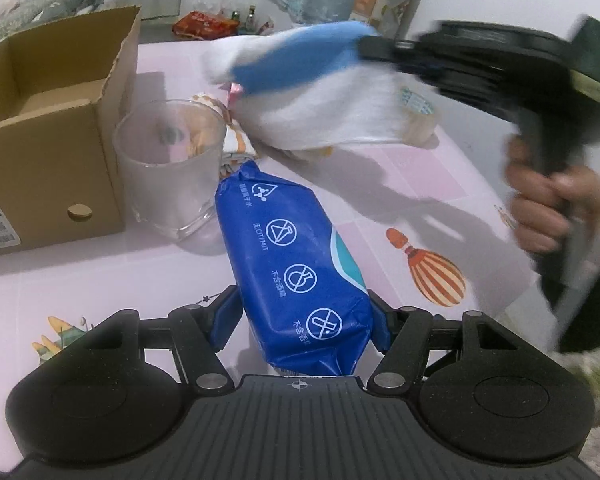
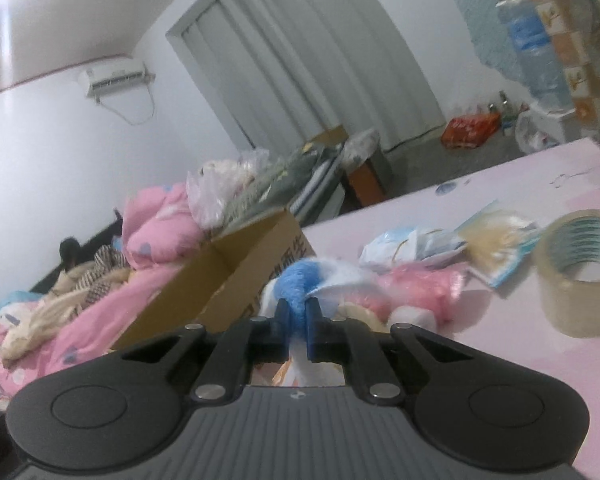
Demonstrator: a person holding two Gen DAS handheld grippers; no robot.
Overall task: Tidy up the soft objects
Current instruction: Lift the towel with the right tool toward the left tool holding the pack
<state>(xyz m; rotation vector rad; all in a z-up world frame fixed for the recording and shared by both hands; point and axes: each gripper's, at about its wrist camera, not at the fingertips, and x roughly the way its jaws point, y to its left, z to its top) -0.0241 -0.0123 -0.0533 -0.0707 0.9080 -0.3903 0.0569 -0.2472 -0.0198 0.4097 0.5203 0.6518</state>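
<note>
Two tools are at work over a pink table (image 1: 380, 184). The left tool (image 1: 300, 320) points down at the table with its blue fingers (image 1: 220, 324) closed against the sides of a blue wipes pack (image 1: 292, 264); the pack sticks out forward from the grip, its far end close to a clear glass (image 1: 168, 168). The right tool (image 2: 296, 320), gripped by a hand (image 1: 556, 208), is pinched nearly closed on a white and blue towel (image 1: 320, 92), which hangs in the air above the table, in front of a tape roll (image 1: 418, 120); in the left wrist view it is blurred.

An open cardboard box (image 1: 56, 160) stands at the left of the table, just beside the glass. Behind the glass lies a patterned cloth (image 1: 232, 140), partly hidden by the towel. In the right wrist view, more soft things lie on the table beyond the towel: a pink bundle (image 2: 420, 288) and some small packets (image 2: 412, 244), with the tape roll to their right. A bed (image 2: 100, 280) piled with pink bedding sits beyond the box.
</note>
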